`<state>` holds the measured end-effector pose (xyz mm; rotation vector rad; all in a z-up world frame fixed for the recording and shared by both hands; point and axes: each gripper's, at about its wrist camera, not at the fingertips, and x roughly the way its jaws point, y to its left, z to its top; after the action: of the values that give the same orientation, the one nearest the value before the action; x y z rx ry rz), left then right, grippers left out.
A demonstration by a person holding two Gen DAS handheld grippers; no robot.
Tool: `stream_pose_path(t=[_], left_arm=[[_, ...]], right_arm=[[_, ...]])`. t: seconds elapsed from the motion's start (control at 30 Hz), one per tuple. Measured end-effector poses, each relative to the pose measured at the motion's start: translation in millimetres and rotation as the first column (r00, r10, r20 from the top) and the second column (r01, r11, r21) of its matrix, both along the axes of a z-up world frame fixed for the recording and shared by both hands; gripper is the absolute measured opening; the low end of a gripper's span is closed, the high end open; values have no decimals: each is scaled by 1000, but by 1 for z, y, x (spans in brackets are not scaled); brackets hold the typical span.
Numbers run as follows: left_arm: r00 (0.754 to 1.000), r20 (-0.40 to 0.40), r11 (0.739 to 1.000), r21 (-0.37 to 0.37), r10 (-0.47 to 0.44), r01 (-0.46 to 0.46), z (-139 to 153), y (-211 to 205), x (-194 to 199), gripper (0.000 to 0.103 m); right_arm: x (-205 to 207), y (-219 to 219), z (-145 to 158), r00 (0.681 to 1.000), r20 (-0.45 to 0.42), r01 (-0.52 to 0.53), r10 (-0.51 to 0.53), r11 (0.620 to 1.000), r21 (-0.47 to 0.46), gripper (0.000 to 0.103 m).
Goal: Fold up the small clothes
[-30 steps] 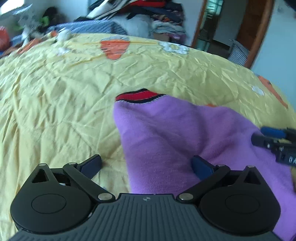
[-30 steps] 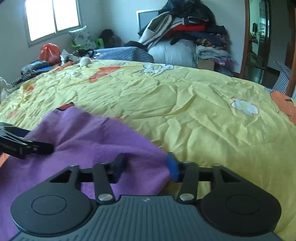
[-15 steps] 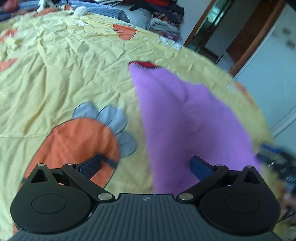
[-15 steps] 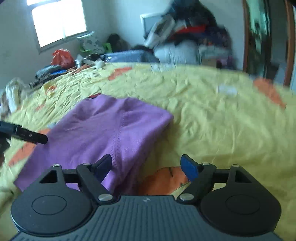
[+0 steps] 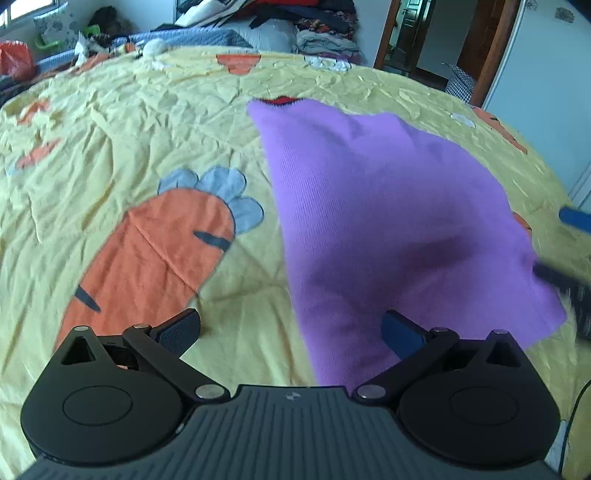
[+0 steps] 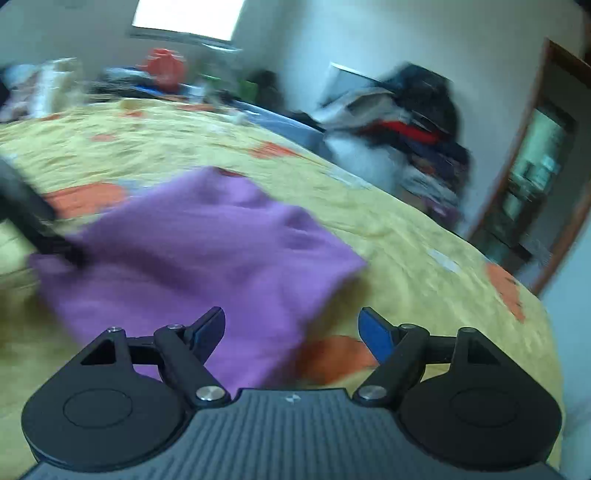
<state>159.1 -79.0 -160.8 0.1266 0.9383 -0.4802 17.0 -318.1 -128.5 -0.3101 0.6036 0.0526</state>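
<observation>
My left tongs (image 5: 290,330) and right tongs (image 6: 291,325) are spread, holding nothing. The purple knit garment (image 5: 388,206) lies on the yellow carrot-print bedspread (image 5: 129,129), apparently folded once, though blur hides details; further folds likely remain.

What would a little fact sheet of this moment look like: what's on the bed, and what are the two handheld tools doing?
surface: yellow bedspread with carrot print
garment: purple knit top, lying on the bedspread, red trim at its far end
left tool: fingers wide apart, holding nothing, near edge of the top between them
right tool: fingers apart, holding nothing, over the top's near corner
background: heap of clothes by the wall, doorway at right
image quality: right view blurred
</observation>
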Motion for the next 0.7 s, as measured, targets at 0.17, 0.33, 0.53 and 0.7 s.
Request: stream_pose_path(t=[0.17,0.33,0.53,0.7], left_arm=[[1000,-2,1000,-9,7,-7,-1,3,-4,103],[1000,-10,1000,-13,3,-3,-1,3,3,103],[1000,-22,999,-49,-20,19,-1,-4,22,103],[982,-135,951,-298,-129,84,0,-2,58,103]], right_arm=[[7,-27,-25,987,-127,103,-100,995,18,81],[25,-51,-9,984,-126,143,-125,980,141,82],[55,-83,-23,973,-228,149,-40,862,485,82],[73,-106,-47,966,-248,154,71,615,774,89]])
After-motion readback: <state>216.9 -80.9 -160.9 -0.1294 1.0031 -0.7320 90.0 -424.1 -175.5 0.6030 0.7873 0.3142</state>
